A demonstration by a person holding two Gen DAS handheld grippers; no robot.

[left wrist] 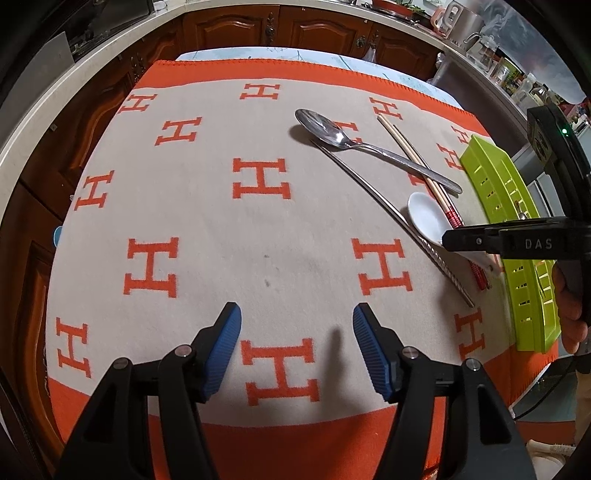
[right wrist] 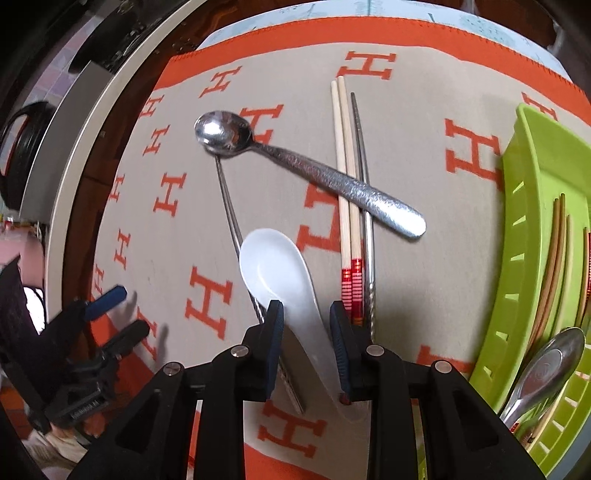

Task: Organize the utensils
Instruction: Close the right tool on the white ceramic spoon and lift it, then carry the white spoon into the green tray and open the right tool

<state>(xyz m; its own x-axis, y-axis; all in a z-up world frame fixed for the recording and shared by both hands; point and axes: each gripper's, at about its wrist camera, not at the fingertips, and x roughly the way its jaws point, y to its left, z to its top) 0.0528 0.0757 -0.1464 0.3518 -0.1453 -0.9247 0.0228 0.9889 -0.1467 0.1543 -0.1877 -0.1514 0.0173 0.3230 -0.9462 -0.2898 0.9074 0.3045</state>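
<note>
A white ceramic spoon [right wrist: 280, 273] lies on the orange-and-beige cloth; my right gripper [right wrist: 306, 314] is open with its fingers on either side of the spoon's handle. The spoon also shows in the left wrist view [left wrist: 424, 216]. A metal spoon [right wrist: 314, 173] lies across a pair of wooden chopsticks [right wrist: 345, 177] and one metal chopstick [right wrist: 364, 177]. Another metal chopstick [right wrist: 231, 210] lies left of the white spoon. The green slotted tray [right wrist: 517, 258] at the right holds chopsticks and a metal spoon [right wrist: 546, 369]. My left gripper [left wrist: 297, 325] is open and empty over bare cloth.
The cloth-covered table [left wrist: 207, 229] ends close to wooden kitchen cabinets [left wrist: 280, 29] and a pale countertop [left wrist: 44, 122]. Jars and a kettle [left wrist: 484, 48] stand on the counter at the far right. The green tray [left wrist: 517, 221] sits at the table's right edge.
</note>
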